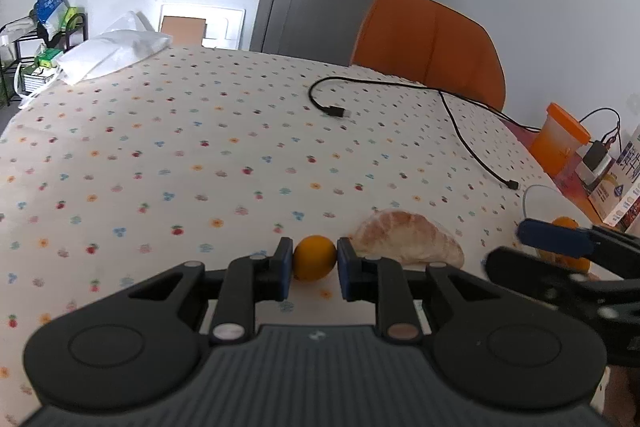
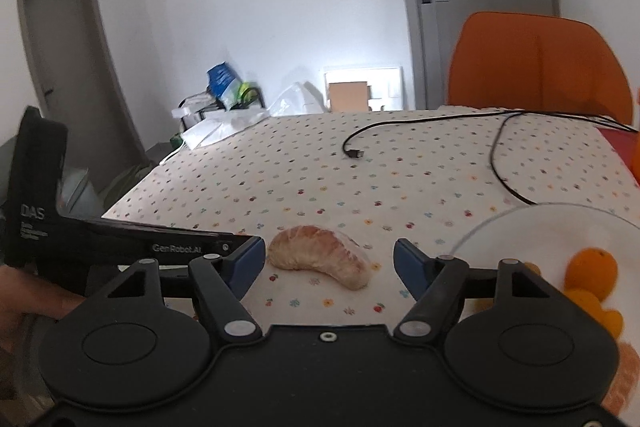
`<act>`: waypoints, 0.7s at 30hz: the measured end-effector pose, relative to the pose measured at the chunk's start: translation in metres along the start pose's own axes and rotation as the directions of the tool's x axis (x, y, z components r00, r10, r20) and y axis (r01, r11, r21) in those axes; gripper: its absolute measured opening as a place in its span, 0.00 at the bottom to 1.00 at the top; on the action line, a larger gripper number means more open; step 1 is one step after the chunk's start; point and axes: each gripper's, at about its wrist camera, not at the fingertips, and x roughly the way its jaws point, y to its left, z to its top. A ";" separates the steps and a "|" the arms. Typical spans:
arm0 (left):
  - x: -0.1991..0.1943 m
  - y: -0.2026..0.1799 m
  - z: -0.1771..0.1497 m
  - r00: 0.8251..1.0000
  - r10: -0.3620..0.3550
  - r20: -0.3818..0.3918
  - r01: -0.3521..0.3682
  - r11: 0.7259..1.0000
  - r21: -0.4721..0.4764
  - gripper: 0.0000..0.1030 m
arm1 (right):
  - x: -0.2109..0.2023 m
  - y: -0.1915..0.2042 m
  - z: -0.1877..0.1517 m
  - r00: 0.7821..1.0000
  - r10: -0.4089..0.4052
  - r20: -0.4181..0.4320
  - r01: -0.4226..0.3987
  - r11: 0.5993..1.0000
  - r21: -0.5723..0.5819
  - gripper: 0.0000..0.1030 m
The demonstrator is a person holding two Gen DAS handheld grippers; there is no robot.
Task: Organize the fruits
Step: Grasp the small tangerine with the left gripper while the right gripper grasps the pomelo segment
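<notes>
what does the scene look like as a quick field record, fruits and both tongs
left tongs: shut on small orange fruit
right tongs: open, around the peeled citrus segment, not touching
glass bowl: right of the segment, holds orange fruits
surface: dotted tablecloth
clutter: black cable

Read "GenRobot.AI" in pale letters along the black arm of the left gripper (image 2: 244, 259), just left of the right claw's near finger. Read "DAS" higher on the same body, far left; smaller lines beneath stayed too blurred. Print on the box (image 1: 624, 183) far right also illegible.
</notes>
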 end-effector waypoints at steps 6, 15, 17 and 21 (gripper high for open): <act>-0.012 0.013 0.001 1.000 0.013 0.014 -0.013 1.000 -0.020 0.21 | 0.022 0.010 0.008 0.998 0.028 -0.050 -0.031 0.998 -0.058 0.63; -0.024 0.028 -0.002 0.999 0.025 0.025 -0.024 0.999 -0.041 0.21 | 0.055 0.010 0.011 0.994 0.001 -0.108 -0.011 0.996 -0.087 0.63; -0.026 0.031 -0.003 0.999 0.027 0.025 -0.026 0.999 -0.048 0.21 | 0.060 0.009 0.012 0.993 -0.006 -0.114 -0.003 0.996 -0.085 0.63; -0.031 0.035 -0.004 0.999 0.024 0.039 -0.022 0.998 -0.058 0.21 | 0.068 0.006 0.013 0.992 0.000 -0.129 -0.009 0.998 -0.067 0.64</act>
